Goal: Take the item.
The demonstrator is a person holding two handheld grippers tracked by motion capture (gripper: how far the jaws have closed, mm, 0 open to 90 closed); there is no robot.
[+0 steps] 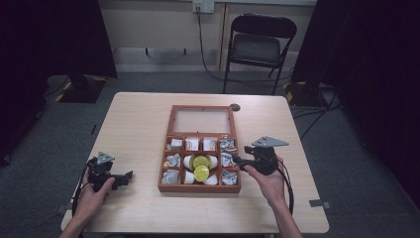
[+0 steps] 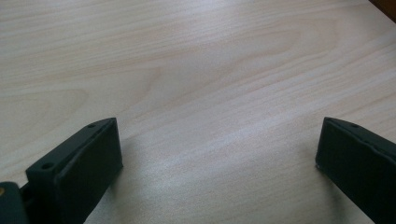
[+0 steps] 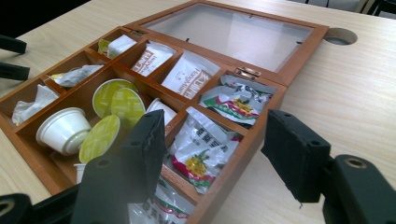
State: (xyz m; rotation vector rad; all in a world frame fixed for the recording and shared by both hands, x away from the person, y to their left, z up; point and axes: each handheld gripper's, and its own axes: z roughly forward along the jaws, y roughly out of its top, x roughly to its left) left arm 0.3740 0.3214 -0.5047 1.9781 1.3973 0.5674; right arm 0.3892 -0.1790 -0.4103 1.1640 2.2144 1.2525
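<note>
An open wooden box (image 1: pixel 199 189) lies mid-table, its glass lid (image 1: pixel 201 120) folded flat behind it. The middle compartment holds white cups with yellow-green lids (image 1: pixel 200 168); the others hold sachets. My right gripper (image 1: pixel 236 161) hovers at the box's right wall, held in a hand. In the right gripper view its jaws (image 3: pixel 215 135) stand apart over that wall (image 3: pixel 243 149), one above a green-and-red sachet (image 3: pixel 205 154), the other outside the box, with no pad pressing on anything. My left gripper (image 1: pixel 126 177) rests on the table to the left of the box, open over bare wood (image 2: pixel 219 149).
The light wooden table (image 1: pixel 138 124) has a round cable hole (image 1: pixel 235 107) just behind the lid's right corner. A black folding chair (image 1: pixel 257 44) stands beyond the far edge. White tea packets (image 3: pixel 189 74) fill the box's back row.
</note>
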